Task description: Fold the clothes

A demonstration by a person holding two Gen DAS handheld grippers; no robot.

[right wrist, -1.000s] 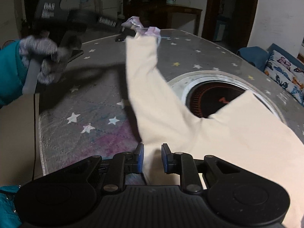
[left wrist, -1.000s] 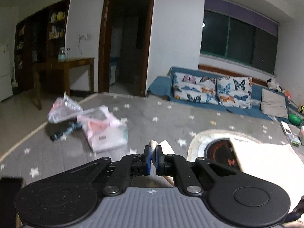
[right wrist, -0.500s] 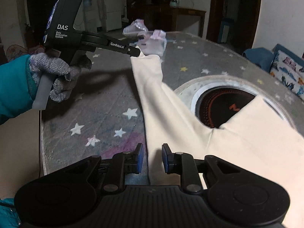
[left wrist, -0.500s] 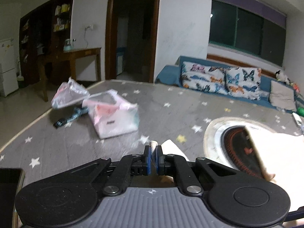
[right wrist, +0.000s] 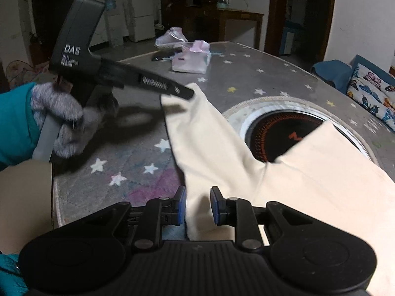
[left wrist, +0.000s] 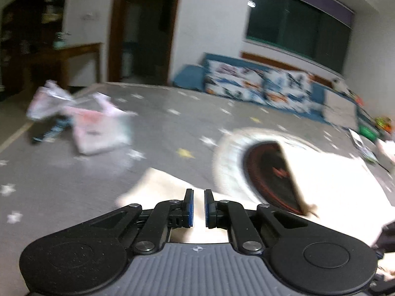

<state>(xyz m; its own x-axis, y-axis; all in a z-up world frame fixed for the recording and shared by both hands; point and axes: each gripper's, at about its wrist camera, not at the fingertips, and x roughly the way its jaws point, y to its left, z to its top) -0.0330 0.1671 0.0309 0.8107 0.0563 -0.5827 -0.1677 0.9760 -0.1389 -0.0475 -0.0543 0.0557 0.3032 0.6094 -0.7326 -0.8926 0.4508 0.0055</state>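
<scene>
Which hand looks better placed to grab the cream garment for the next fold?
Probably the right: the right gripper has its fingers either side of the cream garment at its near edge. The left gripper sits at the far end, fingers barely apart.

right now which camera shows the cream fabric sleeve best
The right wrist view: the cream fabric sleeve lies sharp and full length across the grey star-print table cover, from the left gripper at its cuff to the shirt body. The left wrist view is motion-blurred and shows only the cuff end.
</scene>
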